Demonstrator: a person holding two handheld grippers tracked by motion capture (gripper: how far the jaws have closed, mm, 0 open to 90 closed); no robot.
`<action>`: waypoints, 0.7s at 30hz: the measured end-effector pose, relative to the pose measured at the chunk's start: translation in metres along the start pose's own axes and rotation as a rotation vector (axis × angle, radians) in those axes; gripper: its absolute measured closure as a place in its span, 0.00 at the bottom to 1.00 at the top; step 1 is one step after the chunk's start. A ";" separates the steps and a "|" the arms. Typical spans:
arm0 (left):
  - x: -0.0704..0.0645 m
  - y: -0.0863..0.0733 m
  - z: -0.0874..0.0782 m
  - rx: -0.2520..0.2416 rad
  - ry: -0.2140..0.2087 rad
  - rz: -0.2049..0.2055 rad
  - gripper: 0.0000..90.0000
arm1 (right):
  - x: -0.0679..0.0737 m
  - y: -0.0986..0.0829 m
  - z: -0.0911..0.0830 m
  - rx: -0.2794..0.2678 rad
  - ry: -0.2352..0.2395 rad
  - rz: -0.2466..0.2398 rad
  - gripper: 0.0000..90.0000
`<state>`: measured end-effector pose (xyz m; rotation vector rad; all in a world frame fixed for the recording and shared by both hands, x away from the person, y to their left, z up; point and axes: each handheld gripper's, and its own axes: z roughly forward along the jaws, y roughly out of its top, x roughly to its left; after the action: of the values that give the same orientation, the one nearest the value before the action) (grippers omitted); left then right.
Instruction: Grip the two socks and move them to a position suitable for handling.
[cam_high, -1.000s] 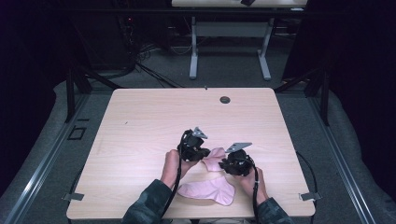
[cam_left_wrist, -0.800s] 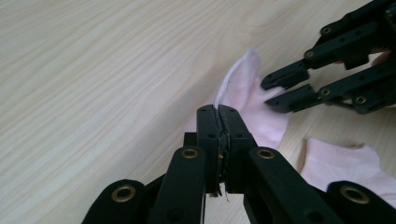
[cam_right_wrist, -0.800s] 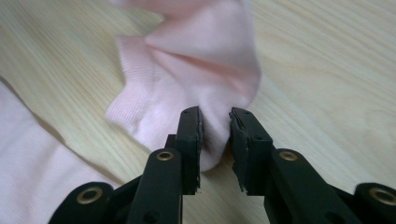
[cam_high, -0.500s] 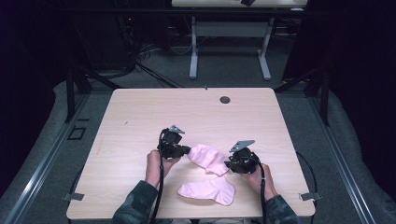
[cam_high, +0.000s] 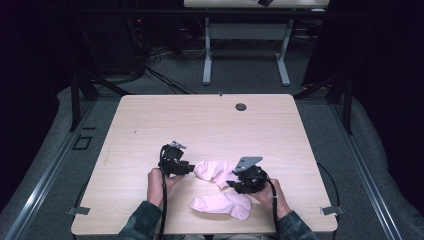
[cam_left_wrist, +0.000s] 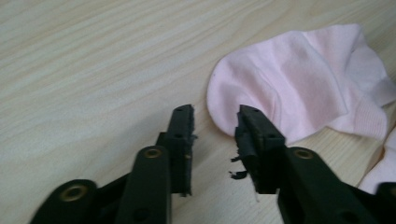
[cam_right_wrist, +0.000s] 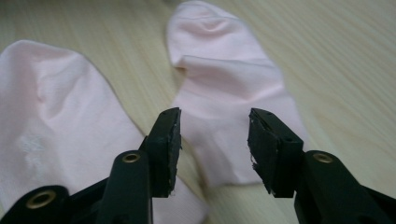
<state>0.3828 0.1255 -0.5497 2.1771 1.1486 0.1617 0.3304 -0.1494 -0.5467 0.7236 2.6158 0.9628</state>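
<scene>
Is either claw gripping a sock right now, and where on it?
Nothing is held. The left claw is open beside the upper sock's rounded end; the right claw is open above the same sock.

Both forearms enter from the bottom of the high view. The left hand holds the black two-jaw left tool at lower centre-left, jaws parted. The right hand holds the matching right tool at lower centre-right, jaws also apart.
</scene>
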 end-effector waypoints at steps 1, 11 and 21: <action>-0.002 -0.002 -0.002 -0.014 0.004 0.021 0.58 | 0.003 0.002 0.004 0.006 0.015 -0.020 0.57; -0.013 -0.016 -0.011 -0.080 0.019 0.140 0.36 | 0.002 -0.001 0.026 0.063 0.048 -0.023 0.82; -0.034 -0.010 -0.003 -0.085 -0.007 0.264 0.36 | -0.012 -0.005 0.009 -0.021 0.109 0.060 0.96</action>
<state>0.3541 0.1047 -0.5466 2.2430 0.8309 0.3117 0.3426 -0.1543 -0.5556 0.7696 2.6867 1.0734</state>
